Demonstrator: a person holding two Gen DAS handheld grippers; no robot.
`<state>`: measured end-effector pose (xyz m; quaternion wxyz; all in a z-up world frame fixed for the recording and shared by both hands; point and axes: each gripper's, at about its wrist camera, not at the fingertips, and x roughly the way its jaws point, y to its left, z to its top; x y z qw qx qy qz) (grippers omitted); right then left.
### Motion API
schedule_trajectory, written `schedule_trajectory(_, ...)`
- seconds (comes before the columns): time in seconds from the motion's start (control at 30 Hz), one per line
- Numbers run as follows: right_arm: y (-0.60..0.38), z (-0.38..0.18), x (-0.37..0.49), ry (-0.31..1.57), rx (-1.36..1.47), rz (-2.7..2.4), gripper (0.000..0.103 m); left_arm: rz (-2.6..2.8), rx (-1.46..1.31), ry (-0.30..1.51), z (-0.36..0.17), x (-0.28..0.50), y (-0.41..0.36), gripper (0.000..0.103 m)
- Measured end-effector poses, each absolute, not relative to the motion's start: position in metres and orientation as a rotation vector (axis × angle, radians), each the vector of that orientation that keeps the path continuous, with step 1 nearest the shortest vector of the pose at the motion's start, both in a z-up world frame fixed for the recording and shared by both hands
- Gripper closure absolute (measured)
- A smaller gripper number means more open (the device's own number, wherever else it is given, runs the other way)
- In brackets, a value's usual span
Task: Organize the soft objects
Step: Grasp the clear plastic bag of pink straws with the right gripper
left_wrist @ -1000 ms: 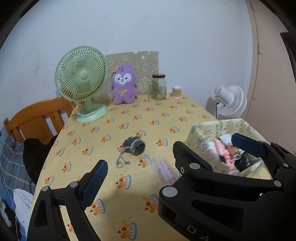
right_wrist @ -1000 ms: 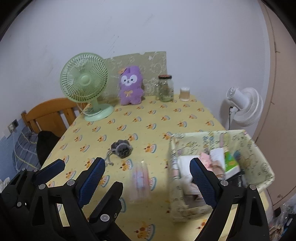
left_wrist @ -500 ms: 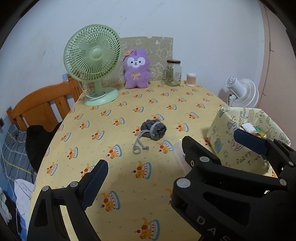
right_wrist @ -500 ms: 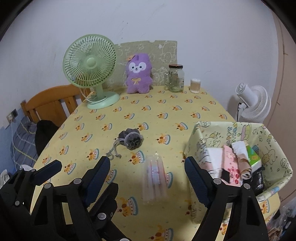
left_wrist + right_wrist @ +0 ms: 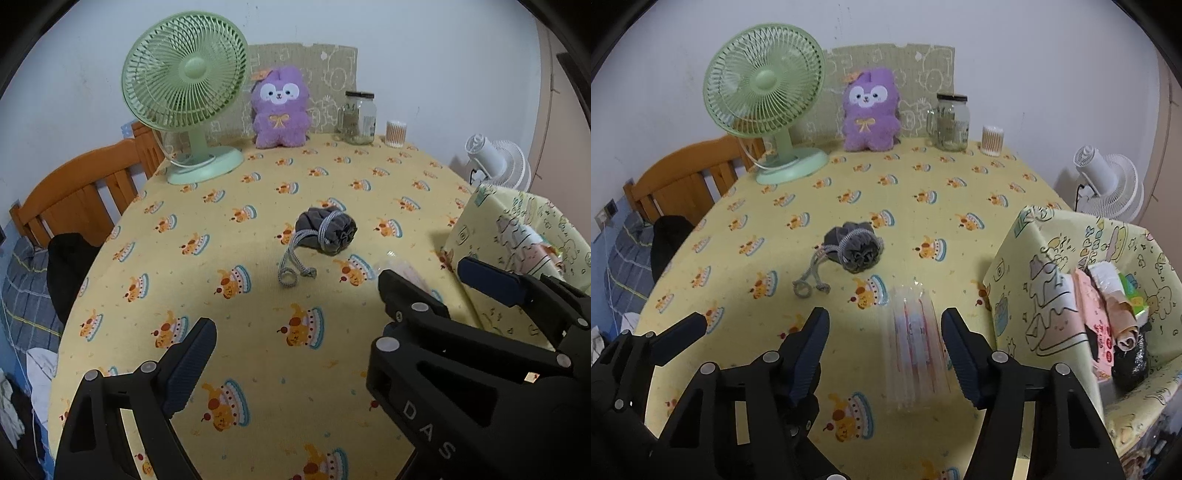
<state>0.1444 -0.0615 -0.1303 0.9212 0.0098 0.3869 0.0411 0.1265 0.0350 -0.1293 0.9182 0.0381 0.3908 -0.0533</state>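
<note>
The right gripper [image 5: 884,349] hangs over the near part of the table [image 5: 923,184], its jaws about half apart and closing. Between them lies a clear plastic packet [image 5: 918,349] with pale pink stripes, flat on the cake-patterned yellow cloth; the pads stand on either side of it with cloth showing in the gaps, so they do not yet press on it. What the packet holds is hard to make out through the film.

The left gripper [image 5: 332,321] has its jaws spread wide with nothing between them but bare cloth. In the left wrist view its right-hand finger is hidden behind the body of the right gripper, which fills the picture from three to five o'clock.

A grey drawstring pouch [image 5: 855,247] sits near the middle of the table, at about eleven o'clock from the packet and well apart from it, its cord [image 5: 809,280] trailing toward the camera. At three o'clock from the packet stands a yellow-green fabric bin [image 5: 1030,295] printed with cartoon figures, holding folded pink and white soft things and a green pack.

Along the far edge at twelve o'clock are a green desk fan [image 5: 764,96], a purple plush toy [image 5: 871,110], a glass jar [image 5: 951,122] and a small tub of cotton swabs [image 5: 992,139].
</note>
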Motion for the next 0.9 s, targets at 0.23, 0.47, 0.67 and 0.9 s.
schedule_trajectory(0.23, -0.064, -0.150, 0.160, 0.861, 0.026, 0.047, 0.041, -0.119, 0.105, 0.854, -0.146, 0.140, 0.033, 0.010)
schedule_trajectory(0.47, -0.067, -0.170, 0.170, 0.919, 0.011, 0.037, 0.052, -0.125, 0.134, 0.910, -0.163, 0.150, 0.028, 0.011)
schedule_trajectory(0.67, -0.068, -0.175, 0.173, 0.931, -0.002, 0.027, 0.063, -0.136, 0.130, 0.922, -0.168, 0.154, 0.026, 0.011)
schedule_trajectory(0.9, -0.064, -0.173, 0.178, 0.920, -0.009, 0.059, 0.077, -0.131, 0.124, 0.922, -0.167, 0.158, 0.029, 0.011)
